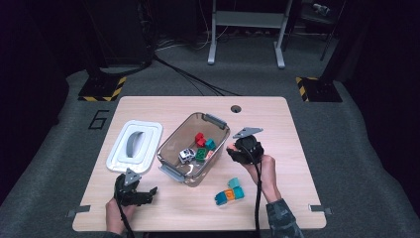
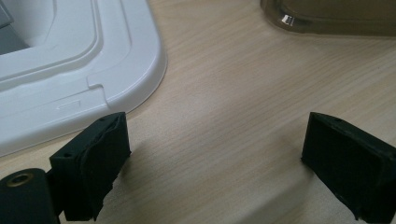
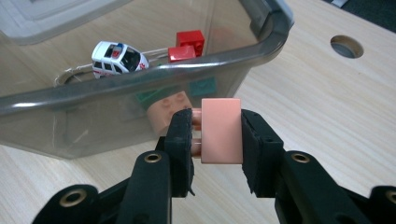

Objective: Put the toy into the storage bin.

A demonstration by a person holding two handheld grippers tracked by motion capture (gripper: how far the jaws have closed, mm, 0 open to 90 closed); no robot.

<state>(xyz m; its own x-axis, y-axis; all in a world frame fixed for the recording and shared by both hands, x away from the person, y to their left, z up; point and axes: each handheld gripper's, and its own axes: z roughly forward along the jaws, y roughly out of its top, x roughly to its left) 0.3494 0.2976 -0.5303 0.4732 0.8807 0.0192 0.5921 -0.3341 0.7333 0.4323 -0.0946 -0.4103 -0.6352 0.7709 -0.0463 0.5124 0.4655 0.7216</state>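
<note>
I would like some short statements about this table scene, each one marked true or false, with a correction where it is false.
1. The right gripper holds a pink brick between its jaws. True.
2. The left gripper holds the white lid. False: its jaws stand open over bare table, with the lid beside them.
3. A toy car lies inside the clear bin. True.
4. The lid is on the bin. False: it lies on the table to the left of the bin.
5. Some blocks lie on the table outside the bin. True.
</note>
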